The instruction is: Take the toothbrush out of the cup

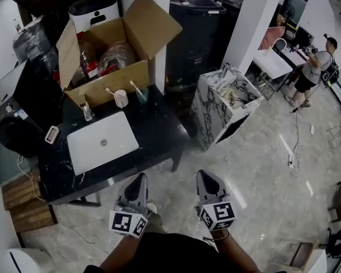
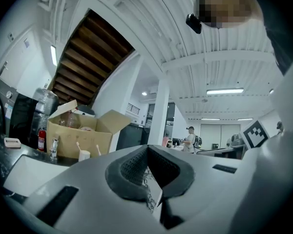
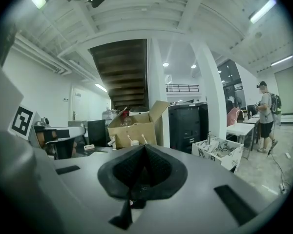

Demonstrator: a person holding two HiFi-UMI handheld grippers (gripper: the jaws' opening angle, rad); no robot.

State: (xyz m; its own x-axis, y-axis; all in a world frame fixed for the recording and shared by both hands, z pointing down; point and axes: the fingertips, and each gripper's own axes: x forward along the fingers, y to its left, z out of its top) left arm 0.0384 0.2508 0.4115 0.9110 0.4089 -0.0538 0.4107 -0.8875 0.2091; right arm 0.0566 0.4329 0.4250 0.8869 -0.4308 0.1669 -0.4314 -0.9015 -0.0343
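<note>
Task not started. On my left gripper (image 1: pixel 141 177) and right gripper (image 1: pixel 203 175) the fingers are closed and empty, well short of the surface (image 1: pixel 154 121). The toothbrush (image 1: pixel 110 91) stands in its cup (image 1: pixel 121 99) at the rear edge.

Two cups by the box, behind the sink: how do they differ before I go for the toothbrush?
The pale cup looks opaque and pinkish-white; the green cup looks tinted and see-through. In the head view the pale cup stands left, behind the sink; the green cup stands right, nearer the table's edge. Both stand upright before the cardboard box, and the pale cup's toothbrush and the green cup's toothbrush both lean left.
</note>
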